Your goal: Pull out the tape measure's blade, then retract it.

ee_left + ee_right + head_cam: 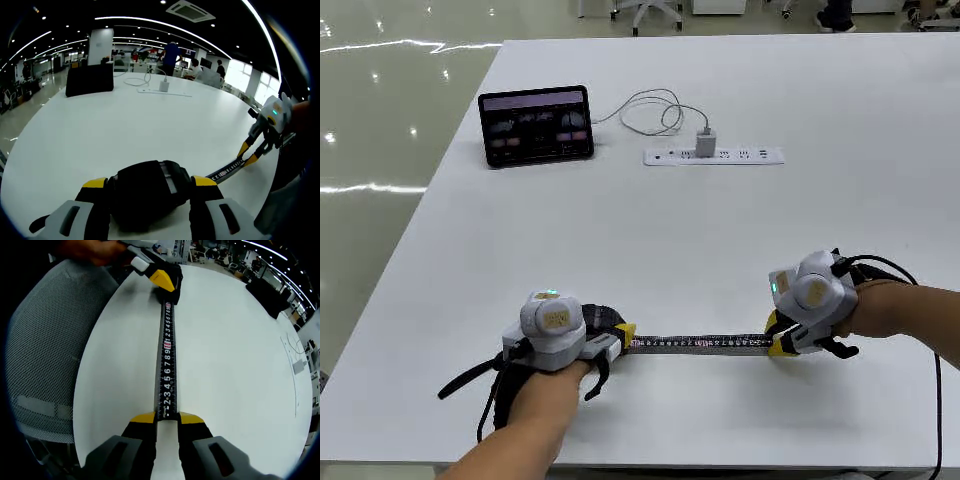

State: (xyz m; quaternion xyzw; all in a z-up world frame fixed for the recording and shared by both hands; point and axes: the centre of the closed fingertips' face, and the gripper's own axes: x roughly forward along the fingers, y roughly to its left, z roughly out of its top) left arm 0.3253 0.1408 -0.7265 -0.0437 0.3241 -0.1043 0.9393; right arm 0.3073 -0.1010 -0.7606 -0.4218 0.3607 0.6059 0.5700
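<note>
At the lower edge of the head view, the left gripper (617, 340) is clenched on the black tape measure case (147, 197), pinning it to the bench (720, 230). To its right the blade (700, 343) lies flat along the bench and runs to the lower right. There the right gripper (782, 335) pinches its tip, and the right gripper view shows the jaws closed on the blade's end just below the first numerals. The pull-out looks about done, so the return probably comes next: hold the case firm, walk the tip back in line with the case mouth, and avoid letting it snap. Farther up, a tablet (536, 125) and power strip (715, 156) sit well apart.
</note>
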